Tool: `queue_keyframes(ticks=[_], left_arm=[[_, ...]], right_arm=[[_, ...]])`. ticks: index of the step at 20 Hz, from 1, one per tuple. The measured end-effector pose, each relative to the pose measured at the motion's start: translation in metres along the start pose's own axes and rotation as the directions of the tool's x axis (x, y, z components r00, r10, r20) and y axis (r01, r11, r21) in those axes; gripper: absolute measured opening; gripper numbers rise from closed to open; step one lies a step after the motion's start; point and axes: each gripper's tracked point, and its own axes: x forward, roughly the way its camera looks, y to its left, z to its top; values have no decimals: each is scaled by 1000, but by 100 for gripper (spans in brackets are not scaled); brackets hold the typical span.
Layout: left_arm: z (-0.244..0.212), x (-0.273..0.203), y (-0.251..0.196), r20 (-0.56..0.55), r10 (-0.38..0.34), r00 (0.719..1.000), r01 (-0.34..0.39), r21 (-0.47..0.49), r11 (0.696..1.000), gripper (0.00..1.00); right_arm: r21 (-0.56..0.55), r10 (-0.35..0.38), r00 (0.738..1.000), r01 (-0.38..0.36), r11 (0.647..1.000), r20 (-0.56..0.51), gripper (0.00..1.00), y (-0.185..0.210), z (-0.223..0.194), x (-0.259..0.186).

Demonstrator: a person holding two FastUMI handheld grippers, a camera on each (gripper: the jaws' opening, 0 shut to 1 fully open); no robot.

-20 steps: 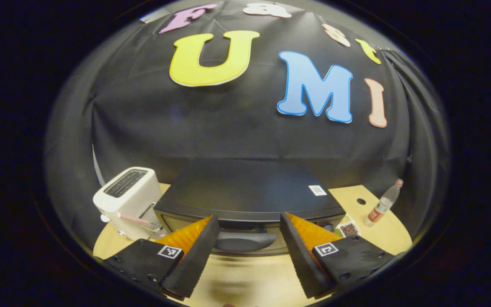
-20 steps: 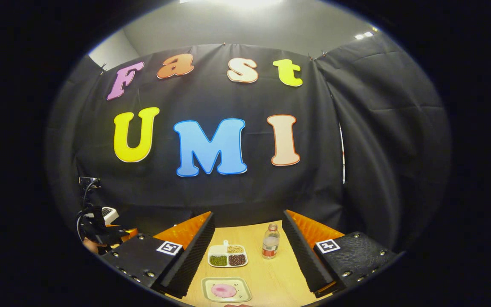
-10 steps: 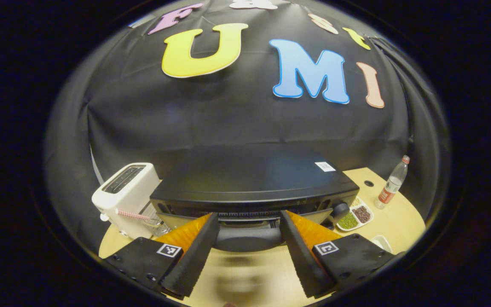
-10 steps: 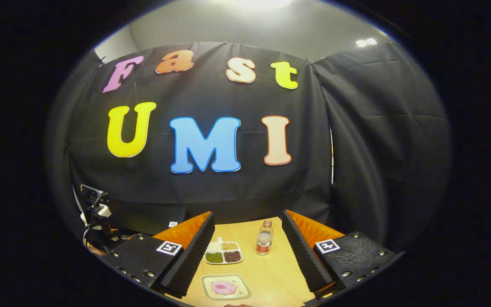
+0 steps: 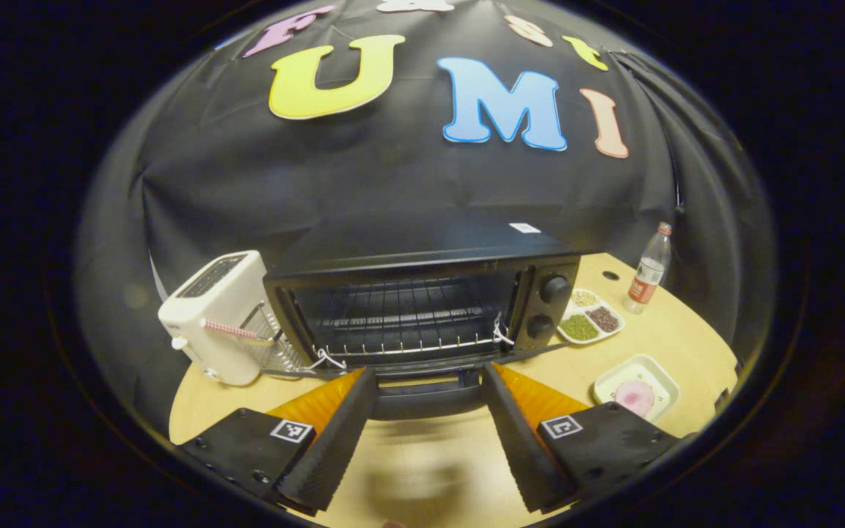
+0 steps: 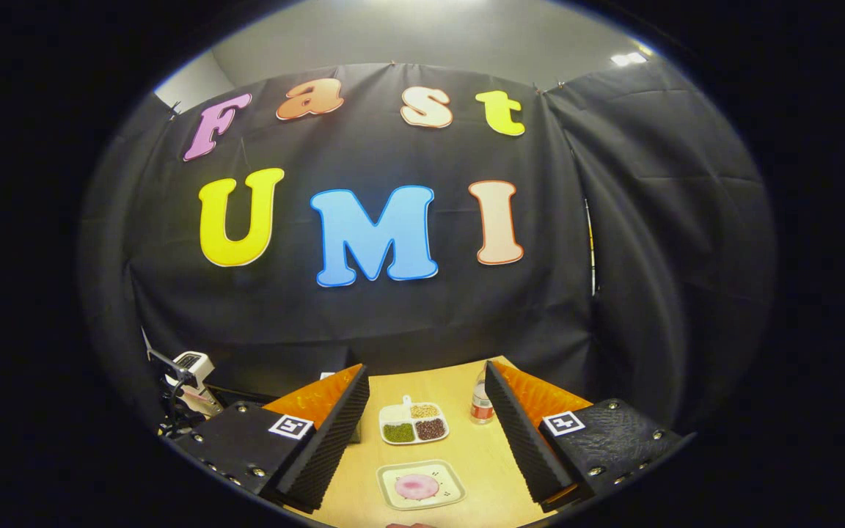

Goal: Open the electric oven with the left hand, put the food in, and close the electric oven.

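The electric oven [image 5: 422,293] stands at the back of the wooden table [image 5: 679,345], its door [image 5: 422,389] swung down flat toward the camera, so the left gripper view looks straight into the dark cavity with its wire rack [image 5: 400,323]. Two round knobs sit one above the other on the oven's right panel. The left gripper [image 5: 428,389] has its jaws spread on either side of the door handle [image 5: 428,396]; whether they touch it cannot be told.

The food, a pink round piece [image 5: 635,396], lies in a pale square dish [image 5: 613,378] right of the oven and nearer than it. The right gripper view shows that dish [image 6: 420,485] from above, between the right gripper's [image 6: 426,418] spread, empty jaws.

Just beside the oven's right side is a divided tray [image 5: 588,320] holding green, brown and pale grains. Beyond it stands a clear bottle [image 5: 648,268]. Left of the oven is a white toaster [image 5: 213,312].
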Motion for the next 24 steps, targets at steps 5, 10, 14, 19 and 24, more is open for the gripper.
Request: queue_keyframes(ticks=[5,10,14,19,24], left_arm=[[-39,1,-4,-78,24,997,-24,1,1000,94],[-79,-1,-2,-126,47,991,-43,39,998,100],[-87,4,18,-143,88,986,-83,43,996,94],[-33,-23,31,-25,108,994,-109,-50,993,97],[61,-76,33,194,140,971,-117,-125,985,97]], right_arm=[[-9,75,993,-76,997,-88,98,5,-23,23],[-15,121,979,-125,992,-167,98,2,-42,43],[-15,141,966,-148,989,-216,98,0,-55,53],[2,205,900,-221,975,-384,98,-6,-102,69],[66,243,770,-254,965,-590,98,-20,-167,75]])
